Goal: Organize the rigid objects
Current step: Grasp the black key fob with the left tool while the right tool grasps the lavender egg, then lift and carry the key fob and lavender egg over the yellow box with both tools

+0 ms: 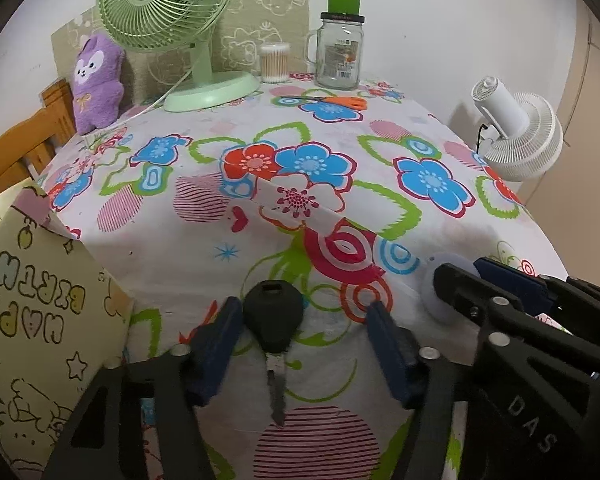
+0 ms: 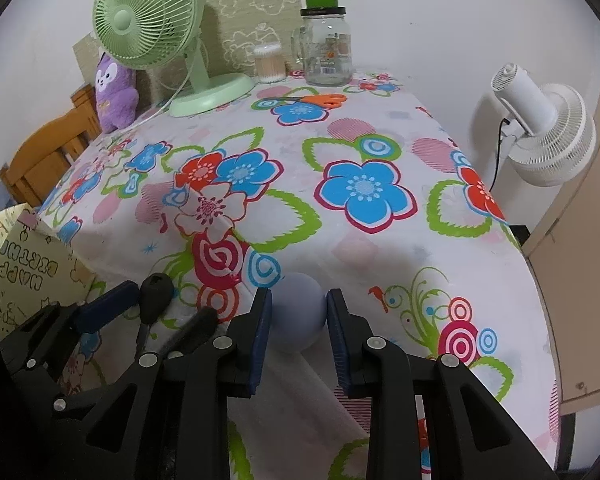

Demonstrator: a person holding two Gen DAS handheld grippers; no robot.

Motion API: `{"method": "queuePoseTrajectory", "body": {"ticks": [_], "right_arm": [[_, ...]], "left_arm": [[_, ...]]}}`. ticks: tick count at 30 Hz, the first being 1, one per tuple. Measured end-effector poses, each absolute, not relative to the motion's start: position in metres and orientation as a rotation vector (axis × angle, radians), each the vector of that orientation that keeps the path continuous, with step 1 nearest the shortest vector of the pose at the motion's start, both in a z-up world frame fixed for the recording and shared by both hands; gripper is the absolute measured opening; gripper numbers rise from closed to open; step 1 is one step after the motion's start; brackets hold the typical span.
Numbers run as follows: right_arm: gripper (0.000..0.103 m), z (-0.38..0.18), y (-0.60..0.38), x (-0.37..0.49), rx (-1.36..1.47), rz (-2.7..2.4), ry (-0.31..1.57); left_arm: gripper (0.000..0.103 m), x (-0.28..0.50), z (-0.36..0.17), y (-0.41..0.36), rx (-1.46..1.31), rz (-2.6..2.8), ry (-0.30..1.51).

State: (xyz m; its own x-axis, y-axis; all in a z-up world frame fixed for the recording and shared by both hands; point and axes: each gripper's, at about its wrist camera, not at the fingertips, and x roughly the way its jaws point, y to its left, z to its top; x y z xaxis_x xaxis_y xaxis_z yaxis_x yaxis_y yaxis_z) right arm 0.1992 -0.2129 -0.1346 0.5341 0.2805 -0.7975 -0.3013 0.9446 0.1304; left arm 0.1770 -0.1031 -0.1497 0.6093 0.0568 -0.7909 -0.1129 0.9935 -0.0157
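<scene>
A black-headed key (image 1: 274, 328) lies on the flowered tablecloth (image 1: 340, 184) between the fingers of my left gripper (image 1: 302, 312), which is open around it; the left finger is close to the key's head. The key also shows in the right wrist view (image 2: 155, 295). A pale lavender ball (image 2: 298, 312) sits between the fingers of my right gripper (image 2: 299, 303), which is shut on it. In the left wrist view the ball (image 1: 434, 292) shows partly hidden behind the right gripper's fingers.
A patterned "Happy Birthday" gift bag (image 1: 32, 320) stands at the near left. At the back are a green fan (image 1: 172, 20), purple plush (image 1: 96, 80), cotton-swab box (image 1: 274, 62), glass jar (image 1: 338, 50) and orange scissors (image 1: 332, 101). A white fan (image 1: 516, 132) stands beyond the right edge.
</scene>
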Motion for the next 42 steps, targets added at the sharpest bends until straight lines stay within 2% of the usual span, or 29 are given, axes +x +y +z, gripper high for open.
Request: {"method": "queuePoseTrajectory", "body": {"ticks": [3, 6, 14, 22, 32, 37, 42], "right_arm": [[0.031, -0.133, -0.214, 0.198, -0.018, 0.340, 0.945], [0.031, -0.132, -0.215, 0.197, -0.008, 0.330, 0.948], [0.029, -0.133, -0.219, 0.188, 0.028, 0.313, 0.961], [0.023, -0.133, -0.220, 0.176, 0.051, 0.313, 0.969], [0.023, -0.142, -0.224, 0.158, -0.005, 0.283, 0.991], [0.025, -0.141, -0.221, 0.164, 0.007, 0.308, 0.985], [0.036, -0.141, -0.214, 0.173, -0.055, 0.308, 0.972]], "left_arm": [[0.041, 0.176, -0.148, -0.103, -0.068, 0.096, 0.914], [0.031, 0.175, -0.148, -0.104, -0.069, 0.095, 0.915], [0.031, 0.171, -0.146, -0.105, -0.045, 0.072, 0.931], [0.031, 0.159, -0.146, -0.105, -0.045, 0.060, 0.948], [0.031, 0.142, -0.145, -0.105, -0.068, 0.028, 0.959], [0.031, 0.143, -0.145, -0.105, -0.060, 0.028, 0.961], [0.031, 0.149, -0.146, -0.102, -0.055, 0.037, 0.959]]}}
